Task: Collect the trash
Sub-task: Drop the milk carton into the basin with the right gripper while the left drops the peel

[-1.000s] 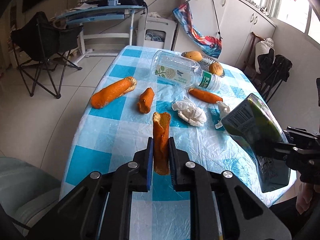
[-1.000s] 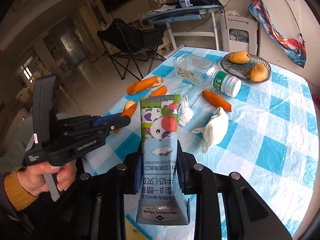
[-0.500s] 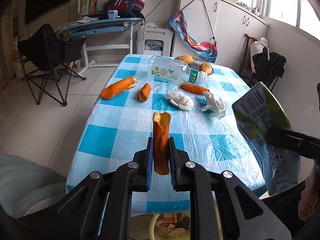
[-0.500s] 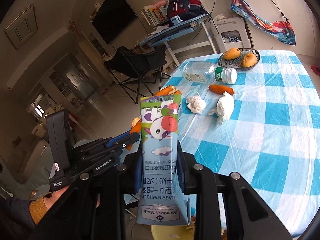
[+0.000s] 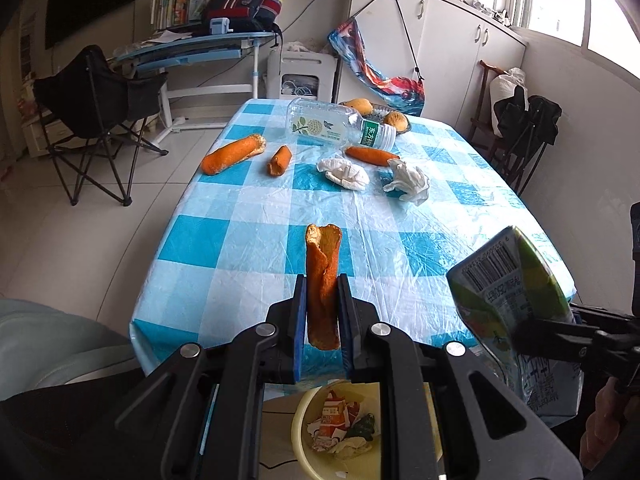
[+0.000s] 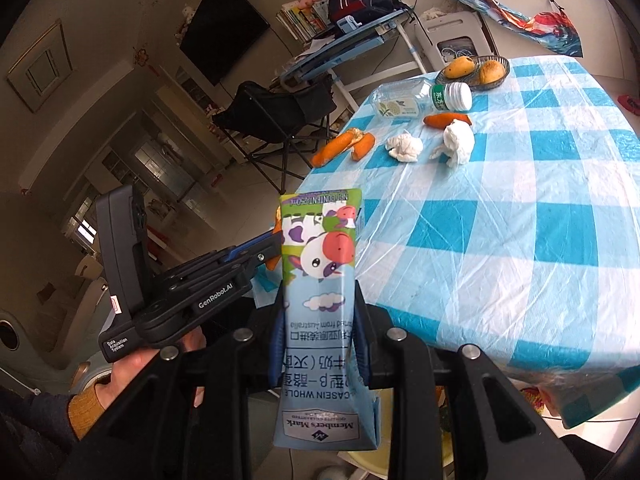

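My left gripper [image 5: 322, 280] is shut on a curled strip of orange peel [image 5: 323, 276] that stands upright between its blue pads, held off the near edge of the table. Below it a yellow bin [image 5: 304, 432] with crumpled cartons shows between the gripper arms. My right gripper [image 6: 318, 292] is shut on a flattened milk carton [image 6: 320, 276] with a cartoon cow; the same carton [image 5: 516, 308] appears at the right of the left wrist view. More orange peel [image 5: 234, 153], two tissue wads [image 5: 344, 170] and a lying plastic bottle [image 5: 340, 126] rest on the checked tablecloth [image 5: 256, 240].
A wire basket with two yellow fruits [image 5: 394, 118] sits at the table's far end. A black folding chair [image 5: 100, 100] and a desk [image 5: 192, 52] stand at the back left, white cabinets [image 5: 460, 40] at the back right. A hand [image 6: 132, 368] holds the left gripper.
Both grippers have drawn back from over the table past its near edge, each keeping its hold. The yellow bin has come into view beneath the left gripper.
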